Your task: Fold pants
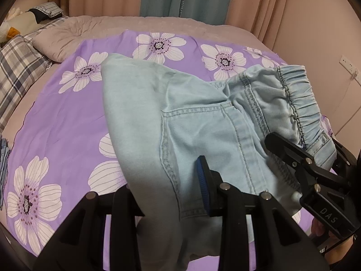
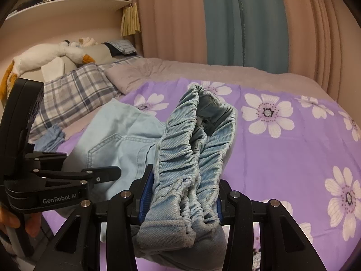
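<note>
Light blue denim pants [image 1: 198, 122] hang lifted above a purple flowered sheet [image 1: 67, 117] on the bed. My left gripper [image 1: 164, 194] is shut on the pants' fabric below the back pocket; cloth drapes between its fingers. My right gripper [image 2: 180, 203] is shut on the bunched elastic waistband [image 2: 194, 149], which stands up between its blue pads [image 2: 146, 194]. In the left wrist view the right gripper [image 1: 304, 155] holds the waistband [image 1: 293, 94] at the right. In the right wrist view the left gripper [image 2: 99, 176] is at the left on the pants [image 2: 117, 131].
Plaid pillows [image 2: 74, 90] and a plush goose [image 2: 45, 56] lie at the bed's head on the left. A grey blanket [image 1: 74, 33] lies beyond the sheet. Pink and teal curtains [image 2: 237, 22] hang behind. Another blue garment [image 2: 49, 137] lies at the left edge.
</note>
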A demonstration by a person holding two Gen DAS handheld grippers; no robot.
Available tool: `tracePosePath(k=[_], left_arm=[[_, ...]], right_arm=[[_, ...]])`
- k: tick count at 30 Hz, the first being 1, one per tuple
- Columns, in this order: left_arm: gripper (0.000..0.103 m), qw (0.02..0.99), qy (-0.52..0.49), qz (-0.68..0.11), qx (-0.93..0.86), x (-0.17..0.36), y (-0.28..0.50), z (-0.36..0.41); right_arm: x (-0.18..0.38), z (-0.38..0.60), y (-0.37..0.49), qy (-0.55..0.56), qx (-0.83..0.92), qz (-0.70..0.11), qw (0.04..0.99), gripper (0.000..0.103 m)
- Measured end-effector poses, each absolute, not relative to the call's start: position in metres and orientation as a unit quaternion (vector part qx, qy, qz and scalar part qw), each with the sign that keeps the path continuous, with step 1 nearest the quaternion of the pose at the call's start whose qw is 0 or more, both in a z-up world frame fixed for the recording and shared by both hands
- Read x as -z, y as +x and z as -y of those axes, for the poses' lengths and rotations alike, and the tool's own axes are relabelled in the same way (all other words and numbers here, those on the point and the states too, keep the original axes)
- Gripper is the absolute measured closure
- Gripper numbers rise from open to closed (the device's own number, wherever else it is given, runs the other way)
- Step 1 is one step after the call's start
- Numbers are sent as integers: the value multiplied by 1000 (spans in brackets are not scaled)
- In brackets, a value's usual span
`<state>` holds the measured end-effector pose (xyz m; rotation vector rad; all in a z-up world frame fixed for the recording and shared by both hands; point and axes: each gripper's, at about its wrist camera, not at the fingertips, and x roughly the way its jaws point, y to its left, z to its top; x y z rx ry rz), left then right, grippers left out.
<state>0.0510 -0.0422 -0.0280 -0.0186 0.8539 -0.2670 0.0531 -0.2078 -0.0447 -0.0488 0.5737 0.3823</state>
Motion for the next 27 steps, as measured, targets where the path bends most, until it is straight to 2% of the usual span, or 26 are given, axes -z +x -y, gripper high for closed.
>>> tracePosePath(k=[27], left_arm=[[71,896,-10,-427,123,54,120,48]], right_arm=[[63,199,99,-35,-177,-290,940,57]])
